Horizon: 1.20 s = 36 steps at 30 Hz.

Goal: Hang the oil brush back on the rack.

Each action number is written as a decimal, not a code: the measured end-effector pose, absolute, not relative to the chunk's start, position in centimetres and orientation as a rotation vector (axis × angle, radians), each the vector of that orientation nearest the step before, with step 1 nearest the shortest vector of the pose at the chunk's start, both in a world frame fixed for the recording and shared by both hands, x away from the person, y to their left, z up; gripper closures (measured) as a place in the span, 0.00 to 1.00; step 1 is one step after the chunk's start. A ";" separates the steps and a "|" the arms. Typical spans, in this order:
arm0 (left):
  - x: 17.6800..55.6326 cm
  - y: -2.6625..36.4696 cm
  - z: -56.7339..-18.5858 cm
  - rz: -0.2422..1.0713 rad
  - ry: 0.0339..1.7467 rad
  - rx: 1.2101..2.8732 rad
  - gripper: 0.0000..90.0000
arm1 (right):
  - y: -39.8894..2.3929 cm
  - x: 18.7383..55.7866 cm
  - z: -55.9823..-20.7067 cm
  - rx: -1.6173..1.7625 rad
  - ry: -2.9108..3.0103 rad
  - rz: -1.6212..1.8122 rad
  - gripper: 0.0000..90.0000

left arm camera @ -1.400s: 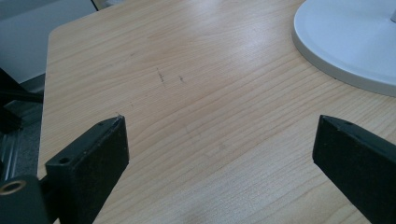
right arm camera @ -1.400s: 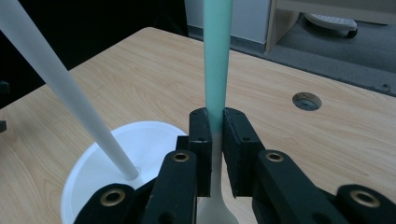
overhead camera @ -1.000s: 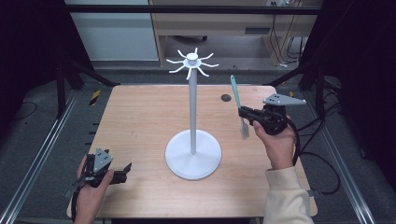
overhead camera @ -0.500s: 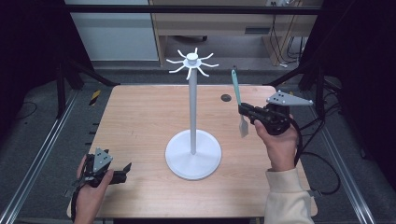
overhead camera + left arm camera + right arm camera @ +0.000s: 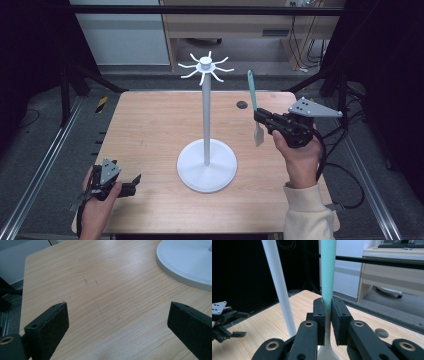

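We've got the right gripper clamping a teal-handled spatula right of the white hook stand on the light wooden table; left gripper sits open, grey floor around.

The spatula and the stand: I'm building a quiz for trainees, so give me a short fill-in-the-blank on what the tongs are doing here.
1. The right tongs are shut on the handle of the ____.
2. The spatula is held upright, its flat blade pointing ____.
3. The left tongs are ____, with bare table between them.
4. The white stand has hooks at its ____.

Missing words: spatula; down; open; top
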<state>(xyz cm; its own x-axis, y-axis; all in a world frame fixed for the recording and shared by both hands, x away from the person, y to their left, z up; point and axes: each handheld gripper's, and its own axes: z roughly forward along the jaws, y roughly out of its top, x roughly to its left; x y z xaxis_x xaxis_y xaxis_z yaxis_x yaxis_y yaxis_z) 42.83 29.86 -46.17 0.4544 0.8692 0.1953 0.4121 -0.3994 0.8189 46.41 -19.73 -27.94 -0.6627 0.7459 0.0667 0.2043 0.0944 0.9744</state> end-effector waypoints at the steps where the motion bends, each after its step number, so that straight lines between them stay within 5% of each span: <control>1: 42.8 29.9 -46.1 0.821 1.068 1.991 0.04 | -19.7 46.3 -27.8 0.928 1.928 1.600 0.91; 36: 42.8 29.9 -46.2 0.819 1.067 1.994 0.04 | -17.2 42.9 -26.2 0.736 1.921 1.661 0.91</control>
